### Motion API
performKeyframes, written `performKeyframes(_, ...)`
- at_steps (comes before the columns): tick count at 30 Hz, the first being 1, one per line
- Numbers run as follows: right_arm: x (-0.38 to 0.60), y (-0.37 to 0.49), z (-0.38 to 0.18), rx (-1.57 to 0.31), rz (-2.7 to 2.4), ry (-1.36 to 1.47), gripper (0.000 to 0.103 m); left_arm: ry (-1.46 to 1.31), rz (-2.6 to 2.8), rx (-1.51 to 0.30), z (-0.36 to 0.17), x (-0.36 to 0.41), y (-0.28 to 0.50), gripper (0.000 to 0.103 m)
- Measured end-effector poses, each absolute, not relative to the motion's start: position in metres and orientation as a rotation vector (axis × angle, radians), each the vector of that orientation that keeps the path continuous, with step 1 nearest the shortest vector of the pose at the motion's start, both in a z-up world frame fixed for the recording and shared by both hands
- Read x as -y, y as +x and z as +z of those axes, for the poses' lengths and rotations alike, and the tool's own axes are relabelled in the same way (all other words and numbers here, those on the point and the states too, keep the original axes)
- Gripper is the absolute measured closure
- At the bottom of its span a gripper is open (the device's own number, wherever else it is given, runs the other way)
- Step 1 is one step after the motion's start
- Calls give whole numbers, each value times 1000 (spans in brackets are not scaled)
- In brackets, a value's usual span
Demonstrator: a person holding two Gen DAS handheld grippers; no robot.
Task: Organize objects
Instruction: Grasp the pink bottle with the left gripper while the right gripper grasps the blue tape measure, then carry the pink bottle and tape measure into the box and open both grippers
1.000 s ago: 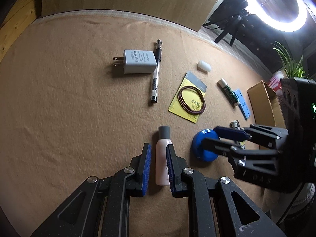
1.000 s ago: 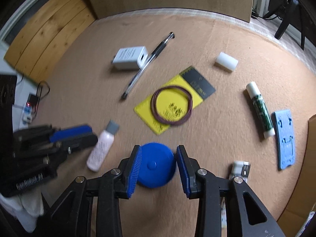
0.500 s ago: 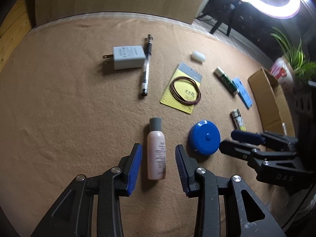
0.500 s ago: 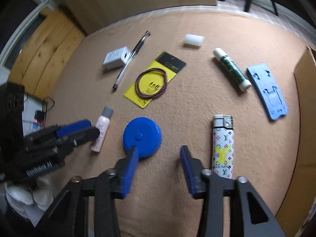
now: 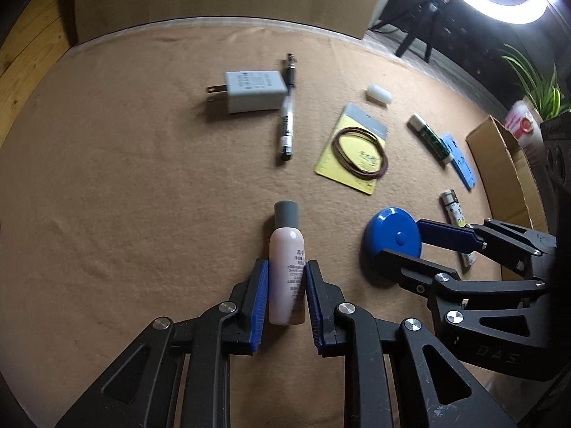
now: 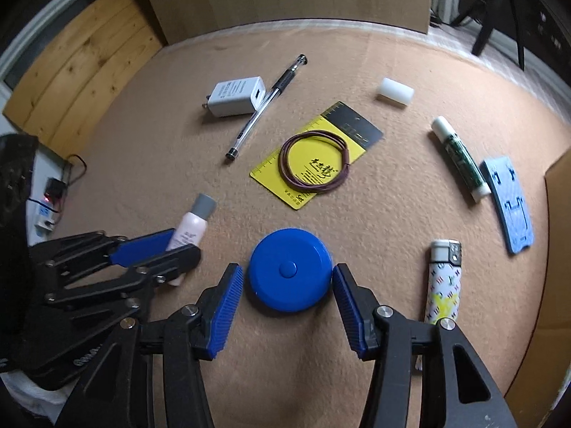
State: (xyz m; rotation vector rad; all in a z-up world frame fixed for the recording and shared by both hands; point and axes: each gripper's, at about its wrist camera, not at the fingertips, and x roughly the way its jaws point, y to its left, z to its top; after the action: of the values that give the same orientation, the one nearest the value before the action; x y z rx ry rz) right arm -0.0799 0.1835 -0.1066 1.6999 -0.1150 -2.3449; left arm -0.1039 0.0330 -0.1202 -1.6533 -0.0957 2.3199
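A small pink bottle (image 5: 287, 267) with a grey cap lies on the tan felt mat. My left gripper (image 5: 287, 278) is shut on its lower half; the bottle also shows in the right wrist view (image 6: 191, 230). A round blue tape measure (image 6: 289, 274) lies flat on the mat between the blue pads of my right gripper (image 6: 288, 280), which is open around it with small gaps on both sides. In the left wrist view the right gripper (image 5: 399, 240) straddles the blue tape measure (image 5: 392, 235).
Farther back lie a white charger (image 6: 237, 96), a pen (image 6: 267, 105), a yellow card with a brown wire loop (image 6: 316, 157), a white cap (image 6: 395, 91), a glue stick (image 6: 458, 158), a blue plate (image 6: 508, 203) and a lighter (image 6: 444, 281). A cardboard box (image 5: 506, 167) stands at right.
My left gripper has closed on the pink bottle after standing open around it. My right gripper has moved forward so its open pads now flank the blue tape measure.
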Motion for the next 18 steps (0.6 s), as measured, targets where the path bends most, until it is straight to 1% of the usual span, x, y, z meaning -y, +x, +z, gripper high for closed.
performKeyframes(2, -178, -80, -107, 70, -2346, 1703, 54, -1658, 2326, 116, -120, -26, -103, 81)
performKeyframes(7, -159, -77, -110, -117, -2370, 1688, 54, -1665, 2333, 154, -120, -16, -102, 81)
performKeyframes(9, -156, -76, -111, -158, -2379, 1686, 55, -1663, 2334, 157, -119, -16, -102, 81)
performKeyframes(13, -163, -74, -109, -105, -2386, 1684, 56, -1651, 2333, 162, -116, -20, -100, 81)
performKeyframes(18, -184, -63, -97, 21, -2412, 1650, 56, -1625, 2328, 163, -107, -29, -97, 81)
